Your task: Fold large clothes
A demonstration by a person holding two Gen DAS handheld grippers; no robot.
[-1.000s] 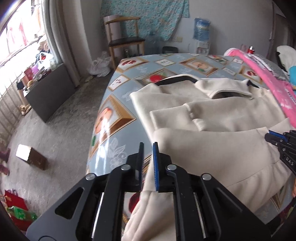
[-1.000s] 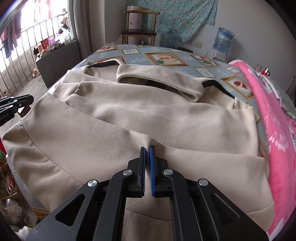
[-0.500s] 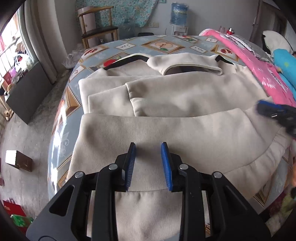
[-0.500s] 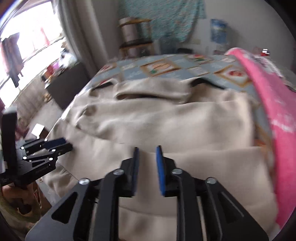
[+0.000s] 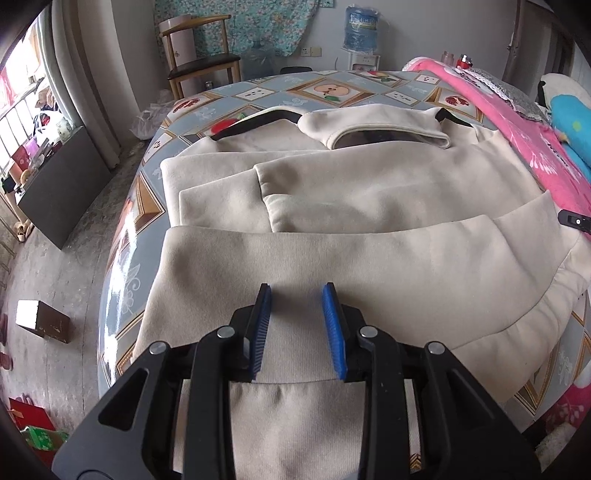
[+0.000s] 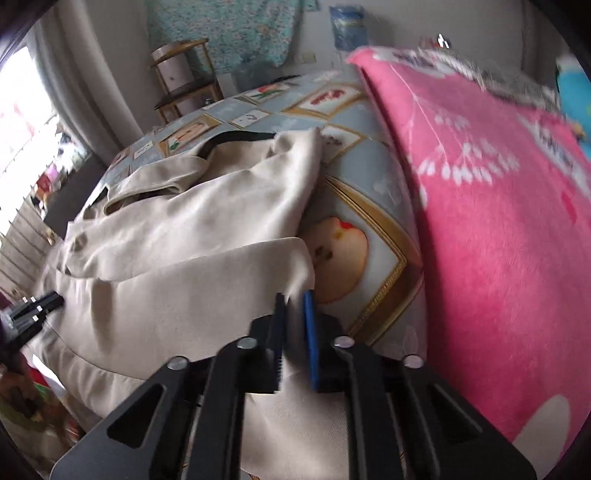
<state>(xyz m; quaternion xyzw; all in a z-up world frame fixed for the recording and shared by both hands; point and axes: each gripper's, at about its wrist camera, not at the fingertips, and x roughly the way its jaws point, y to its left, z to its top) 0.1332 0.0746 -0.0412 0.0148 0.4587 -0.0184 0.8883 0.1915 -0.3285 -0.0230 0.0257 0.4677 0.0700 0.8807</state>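
A large beige coat [image 5: 332,206] lies spread on the patterned table [image 5: 332,88], its bottom part folded up over the body. My left gripper [image 5: 295,295] is open and hovers over the folded hem near the front edge, with cloth under its blue pads but nothing pinched. In the right wrist view the coat [image 6: 184,229] ends at its right side, where my right gripper [image 6: 294,299] is closing tight, a strip of cloth between its pads. That view is blurred. The left gripper [image 6: 33,314] shows at the far left there.
A pink blanket [image 6: 498,221] lies heaped along the table's right side, close to the right gripper. A wooden chair [image 5: 199,59] and a water bottle [image 5: 362,26] stand beyond the table. A small box [image 5: 42,319] sits on the floor to the left.
My left gripper shifted from the coat's left edge to the middle of the hem and opened. My right gripper swung to the coat's right edge, opened, then shut again.
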